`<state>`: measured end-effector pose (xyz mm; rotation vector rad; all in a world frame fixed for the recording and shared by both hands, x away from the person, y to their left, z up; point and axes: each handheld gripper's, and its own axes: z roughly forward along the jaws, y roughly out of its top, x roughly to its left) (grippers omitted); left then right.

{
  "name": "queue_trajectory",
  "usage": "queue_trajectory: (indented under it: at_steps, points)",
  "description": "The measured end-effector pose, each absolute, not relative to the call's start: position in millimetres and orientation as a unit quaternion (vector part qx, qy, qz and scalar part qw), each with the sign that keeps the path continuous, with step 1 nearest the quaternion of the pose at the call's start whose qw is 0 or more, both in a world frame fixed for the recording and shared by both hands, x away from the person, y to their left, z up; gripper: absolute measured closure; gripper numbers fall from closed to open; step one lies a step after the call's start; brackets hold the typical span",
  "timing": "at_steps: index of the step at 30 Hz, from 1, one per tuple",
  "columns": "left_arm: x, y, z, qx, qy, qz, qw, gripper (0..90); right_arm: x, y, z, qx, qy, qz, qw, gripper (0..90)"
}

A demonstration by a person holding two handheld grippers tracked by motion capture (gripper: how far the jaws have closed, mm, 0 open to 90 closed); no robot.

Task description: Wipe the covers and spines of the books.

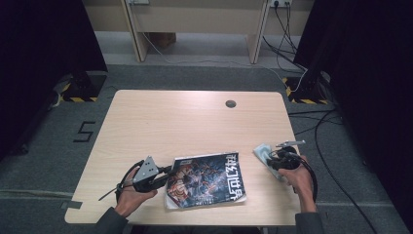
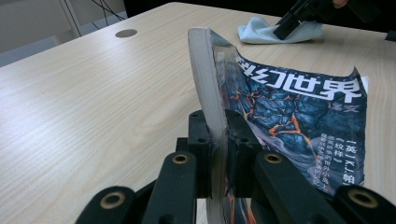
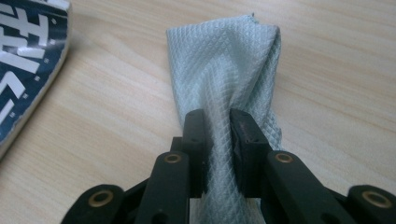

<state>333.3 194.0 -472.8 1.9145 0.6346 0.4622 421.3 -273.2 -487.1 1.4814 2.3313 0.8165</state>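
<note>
1. The glossy dark-covered paperback magazine (image 2: 299,116) is being clamped at its left edge by the left gripper (image 2: 215,140), lifted off the light wooden table (image 1: 195,122); limp, slippery pages likely sag, so the spine suits gripping
2. The soft pale-blue waffle-weave cloth (image 3: 224,70), lying right of it, is being pinched by the right gripper (image 3: 217,149)

It looked like a recording lab: a bare wooden bench (image 1: 195,117) stood on grey carpet, black curtains (image 1: 44,44) hung well beyond the left claw (image 1: 163,176), and cables (image 1: 292,63) with hazard-striped stand feet (image 1: 304,95) lay far past the right claw (image 1: 272,161).
</note>
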Motion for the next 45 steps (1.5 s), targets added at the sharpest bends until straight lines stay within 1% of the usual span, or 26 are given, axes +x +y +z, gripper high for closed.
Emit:
queue_trajectory:
  at_steps: [5, 10, 13, 17, 23, 28, 31, 34, 39, 42, 45]
  points:
    - [334, 192, -473, 0.796, 0.261, 0.193, 0.510, 82.3, 418, -252, -466, 0.477, 0.802, 0.332, 0.139, 78.2]
    - [332, 190, -473, 0.799, 0.254, 0.198, 0.508, 82.2, 418, -209, -446, 0.425, 0.807, 0.392, 0.116, 78.1]
    - [330, 190, -472, 0.797, 0.252, 0.201, 0.510, 82.3, 420, -183, -443, 0.395, 0.821, 0.400, 0.100, 78.0]
    - [329, 189, -472, 0.798, 0.245, 0.204, 0.511, 82.3, 424, -159, -447, 0.382, 0.834, 0.384, 0.102, 77.3]
    - [329, 188, -471, 0.801, 0.238, 0.207, 0.509, 82.3, 430, -150, -456, 0.386, 0.836, 0.378, 0.099, 76.9]
    - [327, 187, -470, 0.802, 0.234, 0.209, 0.509, 82.3, 426, -142, -453, 0.372, 0.839, 0.388, 0.088, 77.6]
    - [327, 187, -471, 0.801, 0.235, 0.209, 0.509, 82.2, 422, -132, -448, 0.357, 0.841, 0.400, 0.079, 77.8]
    - [328, 187, -471, 0.801, 0.235, 0.210, 0.509, 82.0, 415, -119, -442, 0.337, 0.839, 0.425, 0.054, 77.8]
    - [328, 188, -472, 0.800, 0.235, 0.208, 0.511, 81.9, 407, -104, -433, 0.311, 0.849, 0.422, 0.065, 77.7]
    - [328, 188, -472, 0.801, 0.235, 0.208, 0.510, 81.7, 410, -108, -435, 0.317, 0.845, 0.426, 0.057, 77.7]
    - [329, 189, -472, 0.801, 0.236, 0.206, 0.510, 81.6, 414, -116, -439, 0.336, 0.846, 0.409, 0.067, 77.7]
